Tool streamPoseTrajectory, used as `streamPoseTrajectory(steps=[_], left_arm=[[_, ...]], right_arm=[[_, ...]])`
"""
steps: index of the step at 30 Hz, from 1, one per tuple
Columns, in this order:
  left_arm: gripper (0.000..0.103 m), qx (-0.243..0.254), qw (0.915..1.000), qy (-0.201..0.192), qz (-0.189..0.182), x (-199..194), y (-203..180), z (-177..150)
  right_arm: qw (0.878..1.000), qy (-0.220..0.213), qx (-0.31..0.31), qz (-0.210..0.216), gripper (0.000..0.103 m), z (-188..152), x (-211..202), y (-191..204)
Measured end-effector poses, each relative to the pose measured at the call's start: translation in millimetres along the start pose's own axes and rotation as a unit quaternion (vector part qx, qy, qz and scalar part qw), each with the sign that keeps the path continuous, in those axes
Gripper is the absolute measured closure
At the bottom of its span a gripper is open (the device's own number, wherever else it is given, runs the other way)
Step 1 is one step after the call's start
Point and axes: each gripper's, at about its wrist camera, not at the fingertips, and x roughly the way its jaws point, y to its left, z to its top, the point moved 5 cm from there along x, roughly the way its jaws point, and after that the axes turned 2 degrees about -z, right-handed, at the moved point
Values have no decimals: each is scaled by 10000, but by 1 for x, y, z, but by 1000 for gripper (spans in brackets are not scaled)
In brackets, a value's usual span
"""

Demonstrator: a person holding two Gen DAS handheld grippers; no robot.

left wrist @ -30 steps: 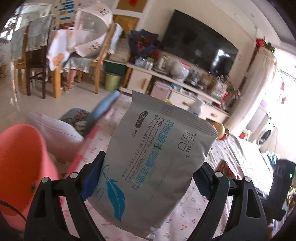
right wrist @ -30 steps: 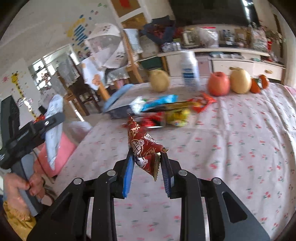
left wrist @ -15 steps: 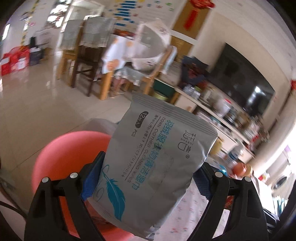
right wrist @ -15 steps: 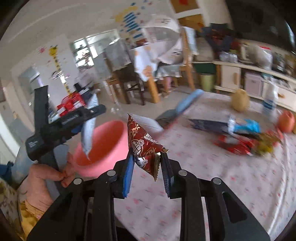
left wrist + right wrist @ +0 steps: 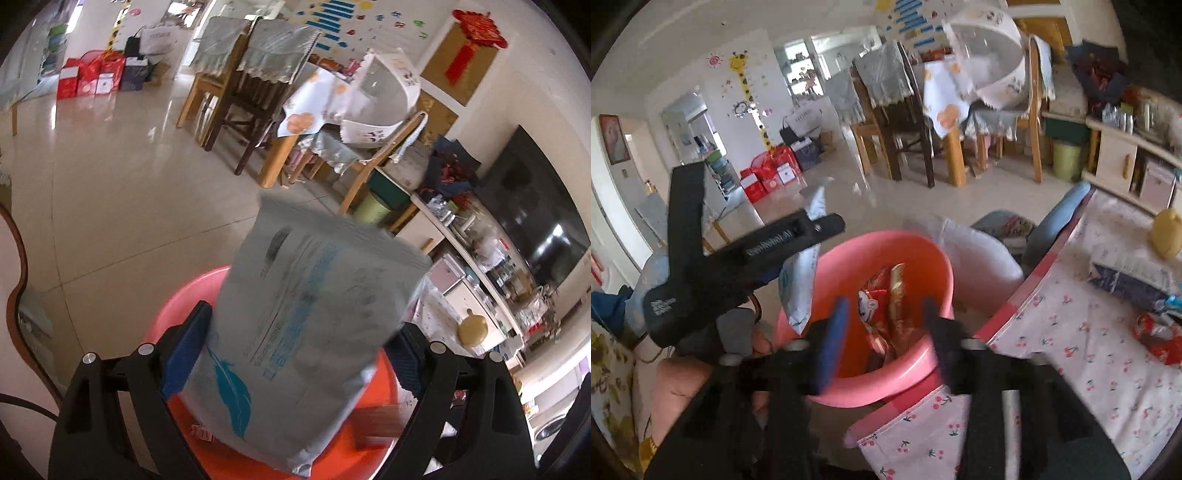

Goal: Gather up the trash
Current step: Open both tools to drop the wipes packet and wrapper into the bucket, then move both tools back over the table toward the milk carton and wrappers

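Now the right gripper (image 5: pixel 882 328) is opening above the pink bin (image 5: pixel 925 382), its red wrapper (image 5: pixel 875 314) dropping inside, while the left gripper (image 5: pixel 295 354) clamps the grey wipes pack (image 5: pixel 306 332) over the bin, likely released next.

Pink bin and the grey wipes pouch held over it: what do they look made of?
The pink bin looks like moulded plastic: one smooth, faintly glossy wall with a rolled rim. The grey wipes pouch looks like soft matte plastic film: it creases and has a flat crimped top seal and printed lettering. Motion blur leaves its finish less sure.
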Motion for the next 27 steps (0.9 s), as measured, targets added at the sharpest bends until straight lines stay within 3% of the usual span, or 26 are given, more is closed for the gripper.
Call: streamPoseTrajectory(steps=[2, 4, 13, 19, 27], left_arm=[[14, 11, 10000, -21, -5, -1, 0, -1], [14, 127, 9998, -148, 41, -3, -4, 0], [8, 514, 9975, -421, -245, 2, -44, -14], [8, 672, 9931, -822, -499, -9, -72, -25], [8, 1317, 9868, -797, -507, -7, -109, -45]], right_arm=[[9999, -55, 103, -113, 19, -4, -3, -8], [9995, -73, 169, -254, 15, -12, -9, -18], [9961, 38, 204, -852, 14, -53, -42, -58], [9940, 58, 379, -1021, 11, -80, -67, -81], [9900, -91, 609, -1266, 9, -100, -100, -108]])
